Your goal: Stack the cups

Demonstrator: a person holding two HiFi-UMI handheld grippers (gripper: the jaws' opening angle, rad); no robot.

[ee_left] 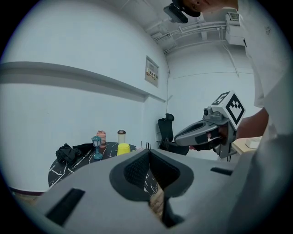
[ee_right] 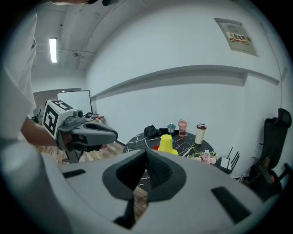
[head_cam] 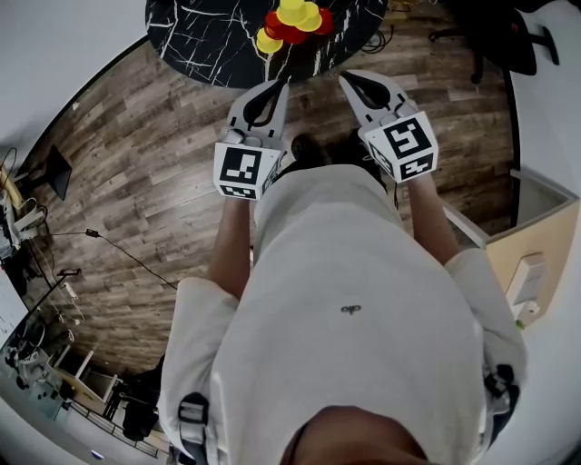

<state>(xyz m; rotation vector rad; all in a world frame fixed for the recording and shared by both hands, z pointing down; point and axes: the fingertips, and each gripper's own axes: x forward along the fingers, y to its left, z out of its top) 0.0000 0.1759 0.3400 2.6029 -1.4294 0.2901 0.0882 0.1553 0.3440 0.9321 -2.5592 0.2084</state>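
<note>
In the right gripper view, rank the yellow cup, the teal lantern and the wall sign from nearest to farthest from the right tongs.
1. Yellow cup, centre, in front.
2. Teal lantern, just behind it.
3. Wall sign, high at the upper right.

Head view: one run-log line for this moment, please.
left claw: shut, empty | right claw: shut, empty | yellow and red plastic cups: on round black marble table, untouched

Black marbled table (head_cam: 195,36) holds yellow and red cups (head_cam: 292,20).
</note>
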